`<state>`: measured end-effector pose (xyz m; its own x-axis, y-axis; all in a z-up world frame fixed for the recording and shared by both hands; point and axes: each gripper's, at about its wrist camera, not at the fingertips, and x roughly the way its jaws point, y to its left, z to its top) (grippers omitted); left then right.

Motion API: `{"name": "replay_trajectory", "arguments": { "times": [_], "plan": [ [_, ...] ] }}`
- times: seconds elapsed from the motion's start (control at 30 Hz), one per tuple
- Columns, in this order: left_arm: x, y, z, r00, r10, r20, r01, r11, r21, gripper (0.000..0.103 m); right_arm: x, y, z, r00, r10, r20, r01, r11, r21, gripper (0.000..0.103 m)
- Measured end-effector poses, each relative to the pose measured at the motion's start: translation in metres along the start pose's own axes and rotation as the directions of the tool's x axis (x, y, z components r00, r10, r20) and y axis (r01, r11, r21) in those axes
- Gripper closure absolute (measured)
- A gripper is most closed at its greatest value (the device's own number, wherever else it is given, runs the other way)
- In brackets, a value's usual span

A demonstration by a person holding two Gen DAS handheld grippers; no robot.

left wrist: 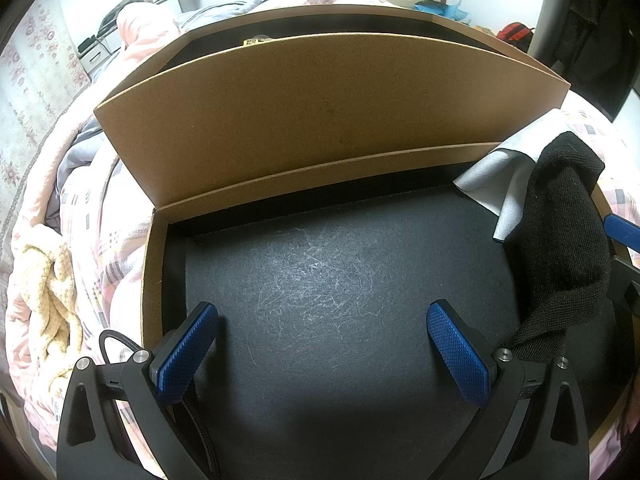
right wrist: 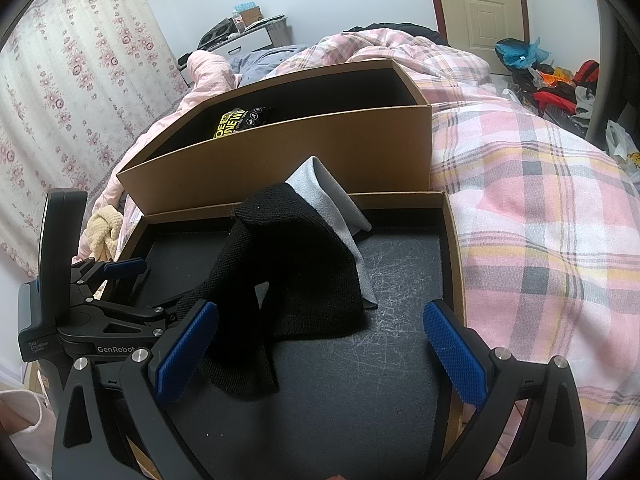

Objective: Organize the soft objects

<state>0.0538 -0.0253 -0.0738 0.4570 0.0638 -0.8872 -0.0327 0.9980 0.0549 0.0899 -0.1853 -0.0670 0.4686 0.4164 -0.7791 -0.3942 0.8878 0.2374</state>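
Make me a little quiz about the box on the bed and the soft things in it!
1. True or false: the black knit cloth lies partly on top of the grey cloth.
2. Which soft thing is outside the shallow tray? A) grey cloth B) cream towel C) black knit cloth
3. Fill in: the yellow-and-black packet sits in the ___ box behind the tray.

Key:
1. True.
2. B; it lies on the pink bedding, left of the tray.
3. Taller. Both the left gripper and right gripper are open and hold nothing.
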Motion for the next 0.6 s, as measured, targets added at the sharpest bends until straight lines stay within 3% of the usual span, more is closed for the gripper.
{"name": "replay_trajectory", "arguments": {
  "times": [0.6],
  "plan": [
    [0.0,-0.0003,0.0001,1.0,0.001,0.0,-0.001,1.0,0.0,0.0,0.0,-0.0004,-0.0006,1.0,-0.001,0.0,0.001,1.0,-0.001,0.001]
  ]
}}
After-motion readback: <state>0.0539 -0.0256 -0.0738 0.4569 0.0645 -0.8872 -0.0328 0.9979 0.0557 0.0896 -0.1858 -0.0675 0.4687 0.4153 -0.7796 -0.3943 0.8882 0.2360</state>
